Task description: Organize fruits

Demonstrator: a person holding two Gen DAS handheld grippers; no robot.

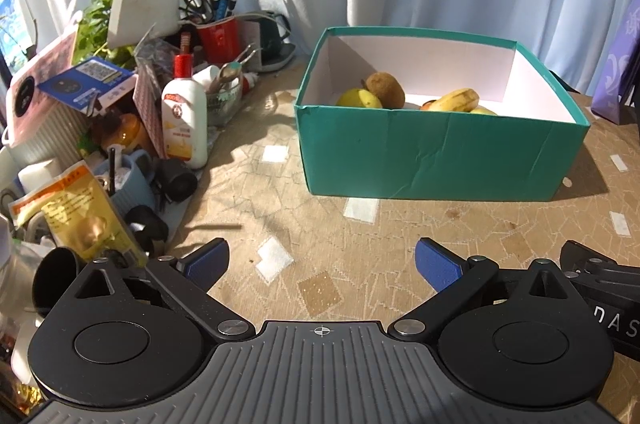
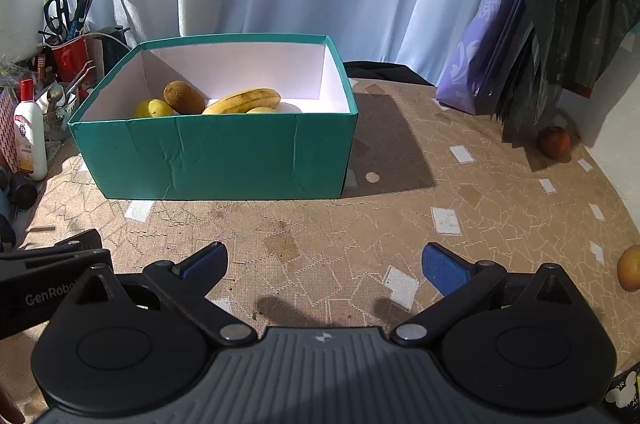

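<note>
Left wrist view: the left gripper [image 1: 322,264] hovers low over the patterned surface [image 1: 304,224], its blue-padded fingers [image 1: 208,264] spread wide with nothing between them. Ahead and a little to the right stands the teal box [image 1: 440,151], open-topped, with a kiwi [image 1: 386,89], a banana [image 1: 456,99] and a yellow-green fruit [image 1: 358,99] lying against its near wall. Open surface runs from the fingers to the box's front edge. A clutter of bottles, packets and a red cup of scissors [image 1: 218,39] crowds the left edge, close beside the box's left corner.

Right wrist view: the right gripper [image 2: 324,266] also has its fingers [image 2: 442,268] spread and empty. To the right of the box the surface lies bare and wide. A reddish fruit [image 2: 554,141] sits near the far right edge under a dark hanging bag [image 2: 572,15], and an orange-yellow fruit [image 2: 630,268] lies at the right border, both well apart from the box. The left gripper's body shows at the lower left.
</note>
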